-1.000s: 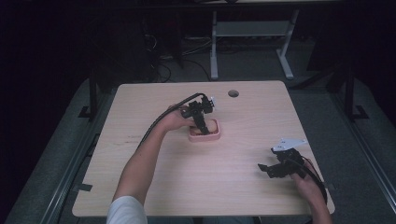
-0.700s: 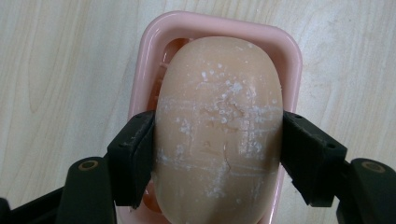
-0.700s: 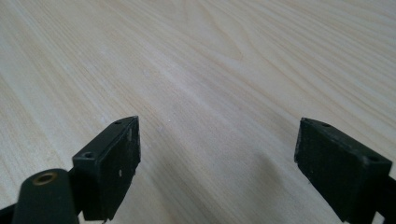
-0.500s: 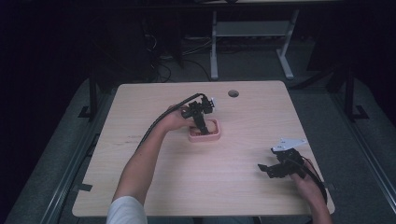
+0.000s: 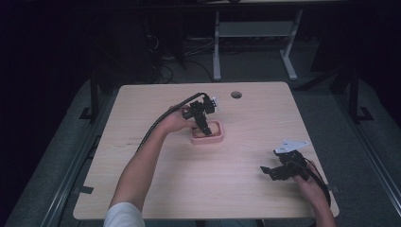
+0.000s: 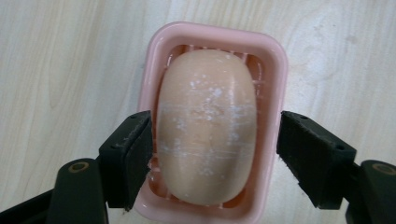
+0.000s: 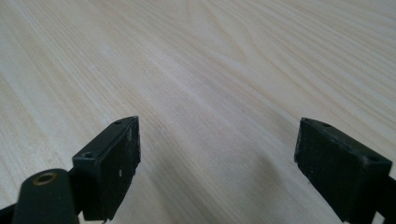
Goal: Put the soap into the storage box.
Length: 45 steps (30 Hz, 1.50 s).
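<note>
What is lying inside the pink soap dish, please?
A pale peach soap bar lies inside the pink dish, between the open jaws of the left gripper. Ribs show near the rim; the soap covers the rest of the dish floor.

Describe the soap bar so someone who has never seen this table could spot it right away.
Start at the wooden table and go a little past its middle, to the small pink dish under the left gripper. The soap bar lies in it: a rounded, peach oval flecked with white.
</note>
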Each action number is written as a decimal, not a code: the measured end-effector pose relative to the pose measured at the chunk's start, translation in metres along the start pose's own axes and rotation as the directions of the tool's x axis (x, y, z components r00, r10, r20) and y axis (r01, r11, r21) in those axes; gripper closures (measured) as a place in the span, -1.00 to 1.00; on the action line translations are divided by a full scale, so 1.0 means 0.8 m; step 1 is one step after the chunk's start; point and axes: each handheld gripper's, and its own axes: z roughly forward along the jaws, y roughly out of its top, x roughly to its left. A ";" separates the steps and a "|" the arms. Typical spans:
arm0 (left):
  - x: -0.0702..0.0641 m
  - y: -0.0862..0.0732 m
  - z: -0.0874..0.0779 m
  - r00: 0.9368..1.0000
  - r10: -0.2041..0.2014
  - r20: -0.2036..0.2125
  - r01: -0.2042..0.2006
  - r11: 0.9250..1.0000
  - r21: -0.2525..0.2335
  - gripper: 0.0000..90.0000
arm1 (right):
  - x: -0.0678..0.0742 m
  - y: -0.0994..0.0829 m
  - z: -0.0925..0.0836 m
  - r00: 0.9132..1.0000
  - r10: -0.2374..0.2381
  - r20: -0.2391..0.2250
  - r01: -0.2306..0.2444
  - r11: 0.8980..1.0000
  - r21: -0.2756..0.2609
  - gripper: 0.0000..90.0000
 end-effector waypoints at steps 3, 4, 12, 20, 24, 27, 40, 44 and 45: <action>-0.002 0.000 -0.004 1.000 -0.002 0.002 0.002 1.000 -0.004 -0.40 | -0.001 -0.001 -0.002 1.000 0.010 0.007 -0.010 1.000 -0.001 -0.69; -0.003 -0.001 -0.005 1.000 -0.004 -0.003 0.004 1.000 -0.009 -0.40 | -0.002 -0.001 -0.002 1.000 0.008 0.009 -0.008 1.000 -0.001 -0.69; -0.009 -0.011 -0.021 1.000 -0.014 -0.009 0.013 0.999 -0.045 -0.41 | -0.005 -0.002 -0.004 1.000 0.009 0.017 -0.009 1.000 -0.008 -0.69; -0.018 -0.022 -0.026 1.000 -0.023 -0.006 0.023 0.999 -0.041 -0.43 | -0.003 -0.001 -0.002 1.000 0.001 0.020 -0.001 1.000 -0.005 -0.69; -0.025 -0.026 -0.028 1.000 -0.028 -0.006 0.028 0.998 -0.060 -0.44 | -0.003 -0.001 -0.003 1.000 -0.004 0.020 0.004 1.000 -0.008 -0.69; -0.032 -0.030 -0.028 1.000 -0.025 -0.012 0.024 0.999 -0.047 -0.46 | -0.002 -0.001 -0.003 1.000 0.003 0.021 -0.003 1.000 -0.005 -0.69; -0.047 -0.052 -0.039 0.999 -0.027 -0.023 0.026 0.997 -0.068 -0.48 | -0.001 0.000 -0.001 1.000 0.002 0.029 -0.002 1.000 -0.002 -0.69; -0.053 -0.058 -0.041 0.999 -0.029 -0.023 0.027 0.997 -0.073 -0.48 | -0.001 0.000 -0.001 0.999 0.006 0.036 -0.006 1.000 -0.007 -0.69; -0.055 -0.060 -0.041 0.999 -0.033 -0.025 0.031 0.997 -0.078 -0.48 | -0.001 0.000 -0.001 0.999 0.007 0.037 -0.006 1.000 -0.008 -0.69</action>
